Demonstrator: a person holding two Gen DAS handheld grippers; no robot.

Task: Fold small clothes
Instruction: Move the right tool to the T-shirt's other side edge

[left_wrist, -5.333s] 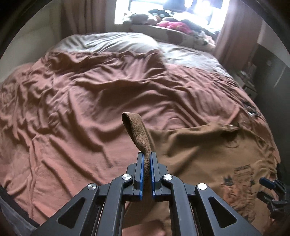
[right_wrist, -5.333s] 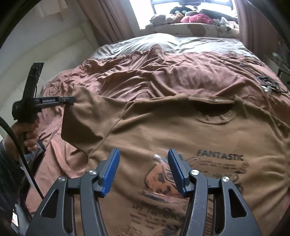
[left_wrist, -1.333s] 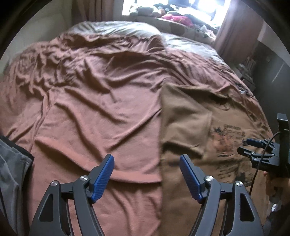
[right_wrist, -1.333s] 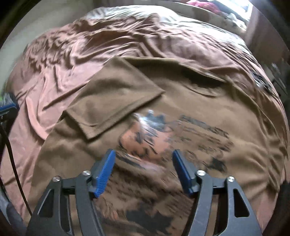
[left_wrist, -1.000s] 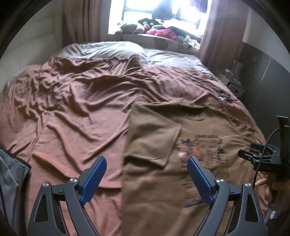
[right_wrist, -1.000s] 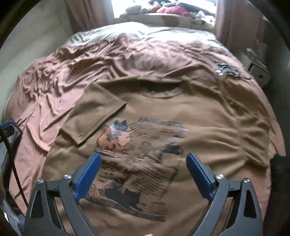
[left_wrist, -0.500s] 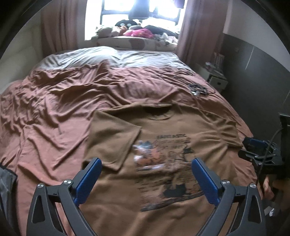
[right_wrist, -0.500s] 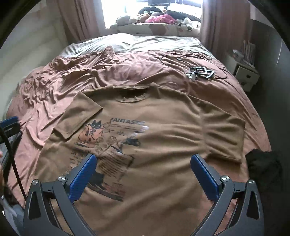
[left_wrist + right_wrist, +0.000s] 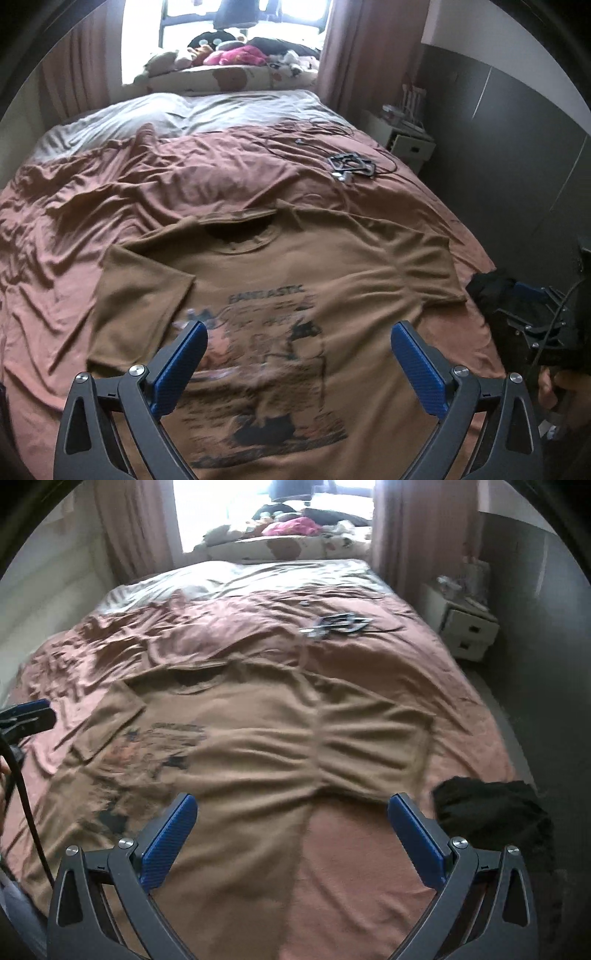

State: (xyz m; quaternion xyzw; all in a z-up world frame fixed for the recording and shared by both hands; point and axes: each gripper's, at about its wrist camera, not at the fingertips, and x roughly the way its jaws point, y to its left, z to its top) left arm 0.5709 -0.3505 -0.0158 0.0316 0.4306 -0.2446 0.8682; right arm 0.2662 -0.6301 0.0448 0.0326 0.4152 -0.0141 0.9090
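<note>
The left gripper [image 9: 297,358] has dark grey, angular arms with triangular cut-outs, round silver screws at the joints and textured blue pads [image 9: 180,366] on its fingers. The right gripper [image 9: 291,834] is built alike. A black cable [image 9: 26,797] trails from the far-left unit

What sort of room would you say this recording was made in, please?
Most likely a home bedroom: a wide bed with rumpled brown bedding fills the view, a brown T-shirt is spread on it, curtains frame a window, and a small white bedside cabinet stands beside the bed.
</note>
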